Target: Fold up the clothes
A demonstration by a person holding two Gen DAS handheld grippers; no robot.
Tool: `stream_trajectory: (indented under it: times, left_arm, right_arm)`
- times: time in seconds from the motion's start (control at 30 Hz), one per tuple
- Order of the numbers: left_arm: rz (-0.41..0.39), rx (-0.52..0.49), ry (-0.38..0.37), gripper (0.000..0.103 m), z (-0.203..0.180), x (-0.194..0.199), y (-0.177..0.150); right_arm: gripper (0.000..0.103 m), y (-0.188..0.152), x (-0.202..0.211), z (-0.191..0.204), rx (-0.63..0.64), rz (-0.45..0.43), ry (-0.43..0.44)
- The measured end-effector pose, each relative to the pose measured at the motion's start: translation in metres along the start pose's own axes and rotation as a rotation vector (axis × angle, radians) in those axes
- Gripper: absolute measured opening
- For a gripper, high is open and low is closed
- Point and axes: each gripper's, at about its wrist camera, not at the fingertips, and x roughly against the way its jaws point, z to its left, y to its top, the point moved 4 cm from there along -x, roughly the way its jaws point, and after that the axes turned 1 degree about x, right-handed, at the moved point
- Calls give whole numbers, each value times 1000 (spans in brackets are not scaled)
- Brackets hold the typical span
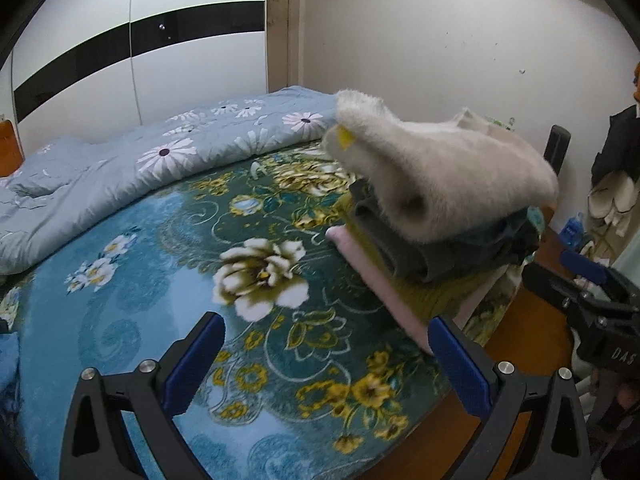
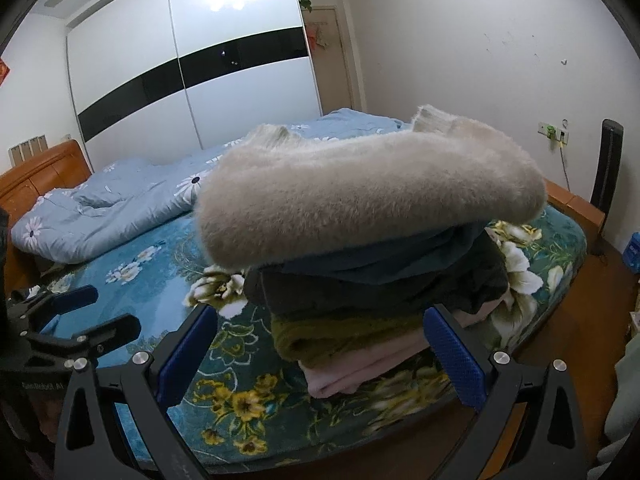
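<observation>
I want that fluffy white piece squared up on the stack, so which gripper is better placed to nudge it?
Probably the right gripper: open, facing the stack squarely, fluffy white garment just ahead. The left gripper, also open, points mostly at bare blanket.

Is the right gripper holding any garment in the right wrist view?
No. The right gripper stands open with nothing between its blue pads, while the fluffy cream garment rests on top of the folded stack.
</observation>
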Motion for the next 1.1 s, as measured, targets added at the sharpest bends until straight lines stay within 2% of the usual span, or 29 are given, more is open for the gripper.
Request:
stream_trajectory:
  times: [0.47, 0.77, 1.1]
  left_arm:
    - [-8, -4, 82, 103, 6, 19, -14]
    - [27, -3, 86, 103, 5, 20, -21]
    - [24, 26, 110, 103, 17, 20, -26]
  right_arm:
    - [103, -5, 14, 11, 14, 10, -2]
    - [103, -11, 12, 16, 12, 31, 12]
    - [103, -14, 8, 29, 33, 51, 27]
